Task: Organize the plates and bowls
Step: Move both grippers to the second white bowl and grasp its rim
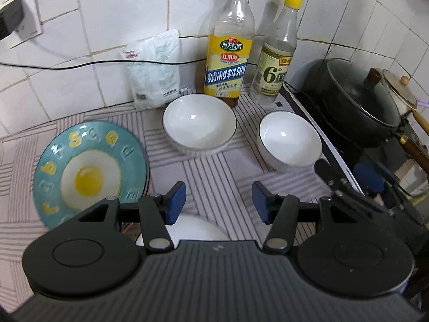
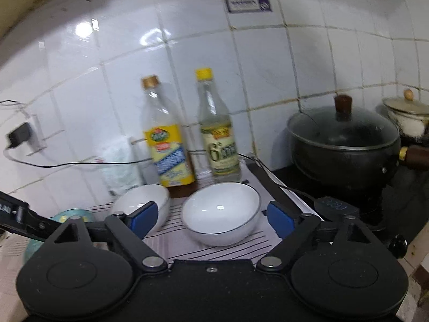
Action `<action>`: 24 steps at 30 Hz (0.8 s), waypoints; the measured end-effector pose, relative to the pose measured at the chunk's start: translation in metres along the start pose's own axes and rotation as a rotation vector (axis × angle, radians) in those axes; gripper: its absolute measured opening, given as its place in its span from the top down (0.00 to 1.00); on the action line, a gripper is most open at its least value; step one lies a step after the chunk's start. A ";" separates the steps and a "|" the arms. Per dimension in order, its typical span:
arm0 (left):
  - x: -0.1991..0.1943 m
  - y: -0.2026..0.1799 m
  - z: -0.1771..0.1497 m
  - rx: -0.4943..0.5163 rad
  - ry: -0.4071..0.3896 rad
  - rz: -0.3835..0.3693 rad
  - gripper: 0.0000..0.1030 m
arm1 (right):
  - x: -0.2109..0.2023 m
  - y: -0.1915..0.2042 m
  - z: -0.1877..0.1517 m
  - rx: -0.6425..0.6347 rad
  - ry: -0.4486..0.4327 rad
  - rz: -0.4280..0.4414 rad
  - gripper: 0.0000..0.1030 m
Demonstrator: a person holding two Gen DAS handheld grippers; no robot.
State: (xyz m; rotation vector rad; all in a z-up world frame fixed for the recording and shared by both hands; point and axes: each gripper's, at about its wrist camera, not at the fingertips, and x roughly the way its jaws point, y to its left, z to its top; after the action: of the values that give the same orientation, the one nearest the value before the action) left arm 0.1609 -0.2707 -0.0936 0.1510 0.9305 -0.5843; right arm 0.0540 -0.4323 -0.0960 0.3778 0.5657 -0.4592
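Note:
A teal plate with a fried-egg picture [image 1: 91, 169] lies at the left of the striped mat [image 1: 214, 177]. Two white bowls stand upright on the mat: a larger one [image 1: 199, 123] in the middle and a smaller one [image 1: 289, 141] to its right. My left gripper [image 1: 218, 201] is open and empty above the mat's near part, with a white dish [image 1: 193, 230] partly hidden under it. My right gripper [image 2: 209, 218] is open, its fingers either side of the right bowl [image 2: 221, 212], not touching it. The other bowl [image 2: 144, 201] sits behind its left finger.
Two tall bottles [image 1: 228, 45] [image 1: 276, 53] and a white bag [image 1: 155, 69] stand against the tiled wall behind the bowls. A black lidded pot [image 1: 356, 99] sits on the cooktop at right, a cream pot [image 1: 399, 94] behind it. A cable runs along the wall.

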 end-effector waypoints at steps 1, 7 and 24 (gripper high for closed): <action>0.008 -0.002 0.004 -0.003 -0.009 -0.009 0.48 | 0.008 0.000 -0.001 0.004 0.009 -0.017 0.18; 0.052 -0.011 0.020 -0.061 -0.009 -0.059 0.48 | 0.045 -0.003 -0.010 0.007 0.005 -0.149 0.21; 0.130 -0.040 0.016 -0.095 0.053 -0.092 0.54 | 0.101 -0.023 -0.022 0.158 0.234 -0.157 0.64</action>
State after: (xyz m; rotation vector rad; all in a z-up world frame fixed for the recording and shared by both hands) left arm 0.2102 -0.3631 -0.1825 0.0387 1.0188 -0.6223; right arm 0.1086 -0.4726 -0.1776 0.5454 0.7926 -0.6177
